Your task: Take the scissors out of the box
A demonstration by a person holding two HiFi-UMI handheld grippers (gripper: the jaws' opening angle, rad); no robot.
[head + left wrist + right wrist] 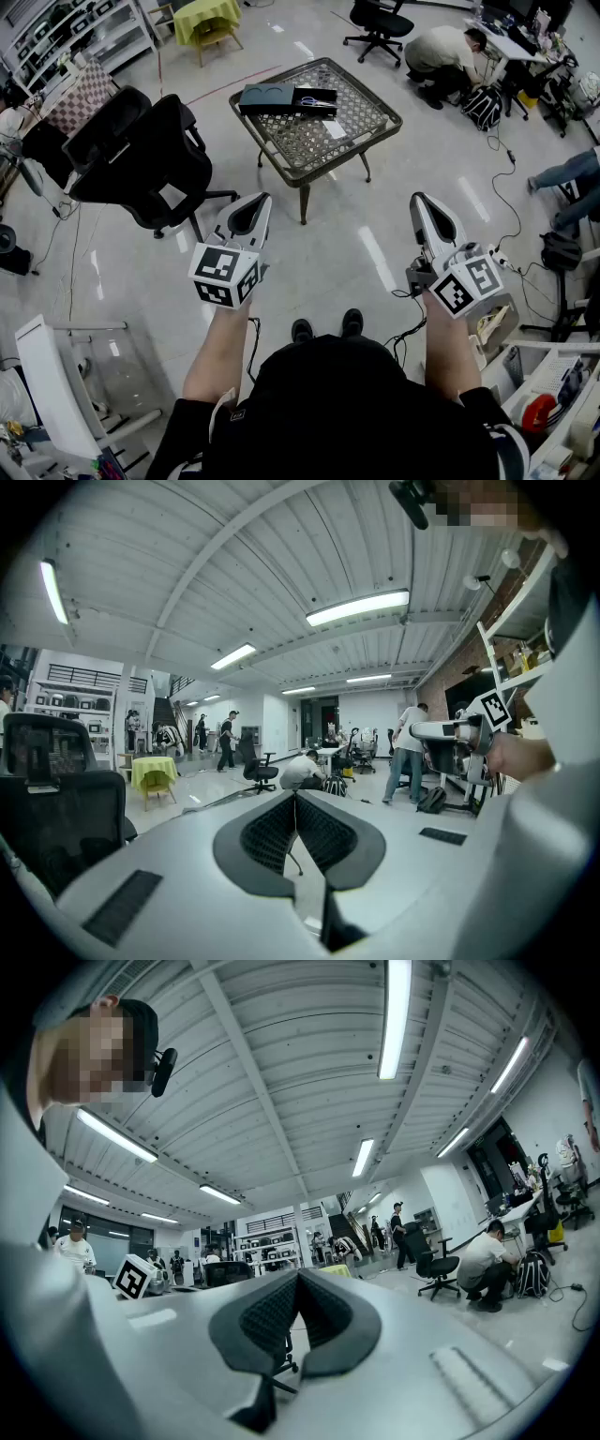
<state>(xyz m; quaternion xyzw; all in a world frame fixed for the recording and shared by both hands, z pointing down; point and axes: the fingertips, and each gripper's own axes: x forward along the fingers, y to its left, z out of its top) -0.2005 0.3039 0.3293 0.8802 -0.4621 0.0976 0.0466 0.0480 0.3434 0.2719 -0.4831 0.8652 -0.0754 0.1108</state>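
Only overhead, box [265, 97] on mesh table [367, 118] well ahead, left tongs [295, 795] and right tongs [298, 1273] both closed, empty.

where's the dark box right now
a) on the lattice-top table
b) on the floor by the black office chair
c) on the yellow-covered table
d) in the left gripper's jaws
a: the head view shows the dark box lying on the far part of the lattice-top table, while the left gripper and the right gripper are well short of it, each with jaws together on nothing.
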